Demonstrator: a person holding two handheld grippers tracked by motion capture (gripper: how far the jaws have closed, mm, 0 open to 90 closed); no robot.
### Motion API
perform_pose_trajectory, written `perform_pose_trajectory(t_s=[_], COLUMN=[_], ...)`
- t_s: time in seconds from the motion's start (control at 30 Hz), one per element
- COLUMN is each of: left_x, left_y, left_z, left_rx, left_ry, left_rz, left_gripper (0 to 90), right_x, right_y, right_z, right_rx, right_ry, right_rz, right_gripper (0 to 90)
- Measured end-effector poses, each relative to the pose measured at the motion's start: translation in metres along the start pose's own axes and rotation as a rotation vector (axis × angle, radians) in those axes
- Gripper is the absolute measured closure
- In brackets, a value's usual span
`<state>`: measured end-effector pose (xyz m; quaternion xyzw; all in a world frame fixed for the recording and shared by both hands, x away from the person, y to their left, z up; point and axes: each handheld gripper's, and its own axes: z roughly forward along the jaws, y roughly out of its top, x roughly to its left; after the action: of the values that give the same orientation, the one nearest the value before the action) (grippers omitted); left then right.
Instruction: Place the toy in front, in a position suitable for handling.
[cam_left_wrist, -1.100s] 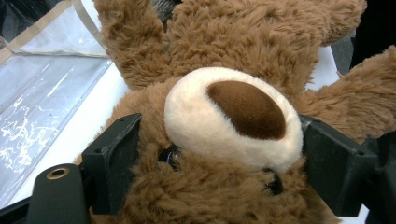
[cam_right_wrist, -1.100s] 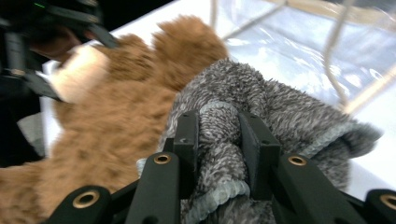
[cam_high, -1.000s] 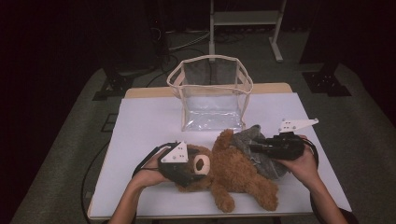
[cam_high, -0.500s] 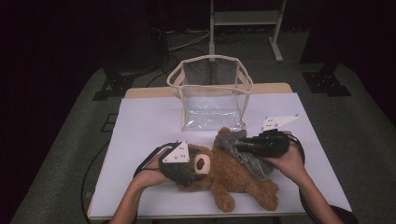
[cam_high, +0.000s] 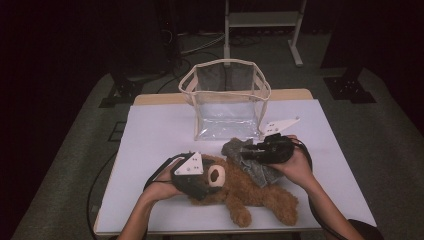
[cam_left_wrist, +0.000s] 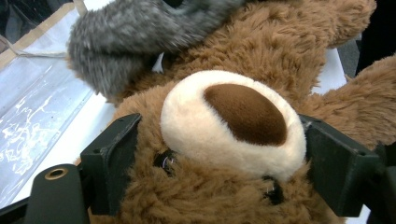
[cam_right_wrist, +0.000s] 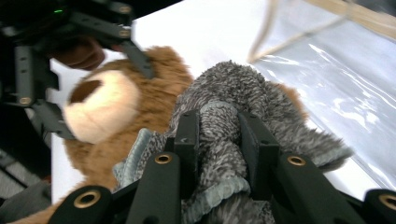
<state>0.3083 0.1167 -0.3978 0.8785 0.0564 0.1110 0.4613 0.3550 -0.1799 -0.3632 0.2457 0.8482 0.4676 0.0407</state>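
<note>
A brown teddy bear (cam_high: 250, 190) lies on its back on the white table (cam_high: 160, 135). My left gripper (cam_high: 202, 177) is shut on the bear's head; in the left gripper view (cam_left_wrist: 219, 154) the jaws press both sides of the head behind the cream muzzle (cam_left_wrist: 231, 121). My right gripper (cam_high: 247, 152) is shut on a fuzzy grey garment (cam_high: 255, 165) draped over the bear's chest and upper arm. In the right gripper view (cam_right_wrist: 217, 140) the jaws pinch a fold of that grey cloth (cam_right_wrist: 243, 93), with the bear's muzzle (cam_right_wrist: 102, 109) to the left.
A clear plastic bag (cam_high: 227, 102) with beige trim stands open at the back middle of the table, just beyond the bear. Its clear wall (cam_right_wrist: 336, 79) lies close to the right gripper. Dark floor and stand legs (cam_high: 260, 30) surround the table.
My right gripper has moved left across the bear with the grey garment, pulling the cloth toward the bear's head. The left gripper has stayed on the head.
</note>
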Motion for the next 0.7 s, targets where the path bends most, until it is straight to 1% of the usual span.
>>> perform_pose_trajectory(t_s=[0.03,0.1,0.17,0.27,0.3,0.33,0.37,0.43,0.47,0.53,0.57,0.6,0.63,0.67,0.7], left_x=[0.000,0.000,-0.001,-0.004,-0.005,-0.005,-0.005,-0.004,-0.003,-0.003,-0.003,-0.003,-0.003,-0.003,-0.003], left_y=[0.000,0.001,0.002,0.004,0.004,0.004,0.004,0.003,0.003,0.002,0.002,0.002,0.003,0.003,0.003], left_z=[0.000,0.001,0.002,0.005,0.006,0.005,0.005,0.004,0.004,0.005,0.005,0.005,0.005,0.006,0.006], left_rx=[-0.002,-0.001,-0.005,-0.001,0.002,0.004,0.002,0.001,0.002,0.002,0.000,-0.001,-0.001,0.000,0.000], left_ry=[-0.001,-0.001,-0.005,-0.010,-0.008,-0.007,-0.007,-0.008,-0.006,-0.004,-0.003,-0.004,-0.004,-0.005,-0.005], left_rz=[-0.001,0.002,0.007,0.020,0.023,0.025,0.025,0.025,0.026,0.024,0.023,0.023,0.023,0.025,0.025], left_gripper=[18.2,18.2,18.2,17.7,17.4,17.4,17.4,17.5,17.5,17.5,17.5,17.4,17.4,17.5,17.5], right_x=[-0.003,-0.003,0.003,0.015,0.018,0.020,0.021,0.016,0.012,0.002,-0.002,-0.005,-0.006,-0.004,-0.001], right_y=[-0.002,-0.003,0.000,0.005,0.006,0.007,0.008,0.006,0.005,0.001,-0.002,-0.004,-0.005,-0.004,-0.003], right_z=[-0.003,-0.006,-0.005,-0.001,0.001,0.002,0.002,0.001,0.000,-0.004,-0.006,-0.007,-0.008,-0.008,-0.007], right_rx=[-0.004,-0.015,-0.016,-0.028,-0.022,-0.015,-0.012,-0.012,-0.003,0.013,0.016,0.005,-0.004,-0.010,-0.018], right_ry=[-0.004,0.002,0.005,0.046,0.047,0.039,0.027,0.006,-0.023,-0.104,-0.109,-0.091,-0.075,-0.063,-0.040], right_rz=[0.017,0.020,0.006,-0.021,-0.032,-0.048,-0.053,-0.040,-0.033,-0.028,-0.003,0.017,0.024,0.025,0.028], right_gripper=[69.8,69.8,69.8,69.7,69.7,69.7,69.7,69.7,69.6,69.6,69.6,69.7,69.7,69.7,69.7])
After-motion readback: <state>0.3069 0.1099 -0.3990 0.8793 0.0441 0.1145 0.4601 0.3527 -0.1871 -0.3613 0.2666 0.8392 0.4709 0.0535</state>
